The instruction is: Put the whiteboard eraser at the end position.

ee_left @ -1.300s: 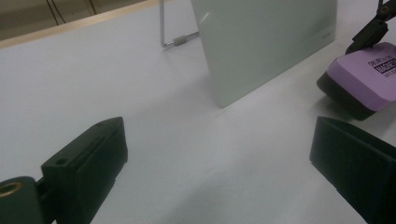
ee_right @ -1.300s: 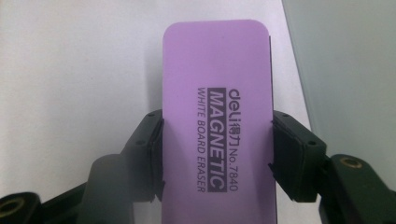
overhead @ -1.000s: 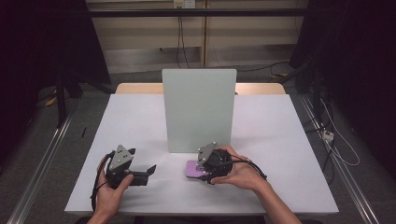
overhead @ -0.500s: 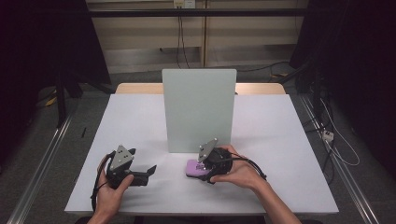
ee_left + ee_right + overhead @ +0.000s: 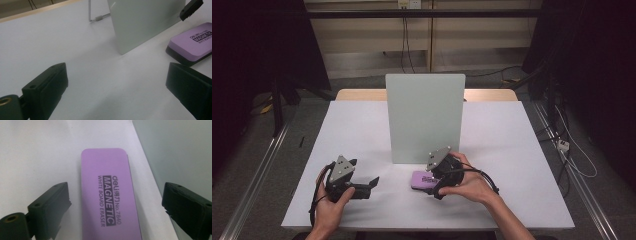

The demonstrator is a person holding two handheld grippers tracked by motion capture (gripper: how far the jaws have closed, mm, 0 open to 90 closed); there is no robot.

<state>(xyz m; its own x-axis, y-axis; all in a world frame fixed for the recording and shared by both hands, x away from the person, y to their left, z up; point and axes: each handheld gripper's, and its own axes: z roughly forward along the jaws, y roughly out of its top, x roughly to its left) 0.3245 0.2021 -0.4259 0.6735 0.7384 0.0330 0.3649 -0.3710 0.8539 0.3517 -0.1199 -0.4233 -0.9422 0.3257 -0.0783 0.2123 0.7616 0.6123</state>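
Lining up a grasp, by the look of it: right gripper [image 5: 428, 181] is sitting over the purple whiteboard eraser [image 5: 110, 195], jaws spread wide with the eraser lying lengthwise between them, neither jaw touching it. Nothing is being held. The eraser is lying flat on the white table [image 5: 512, 150], just in front of the upright pale-green board [image 5: 424, 117], near its right lower corner. Left gripper [image 5: 368, 186] is resting on the table well to the left, jaws wide apart and empty, pointing toward the eraser. Judgement: pre-grasp stage. Next move probably needs the right jaws lowering to straddle the eraser's long sides, then closing squarely without nudging the board.
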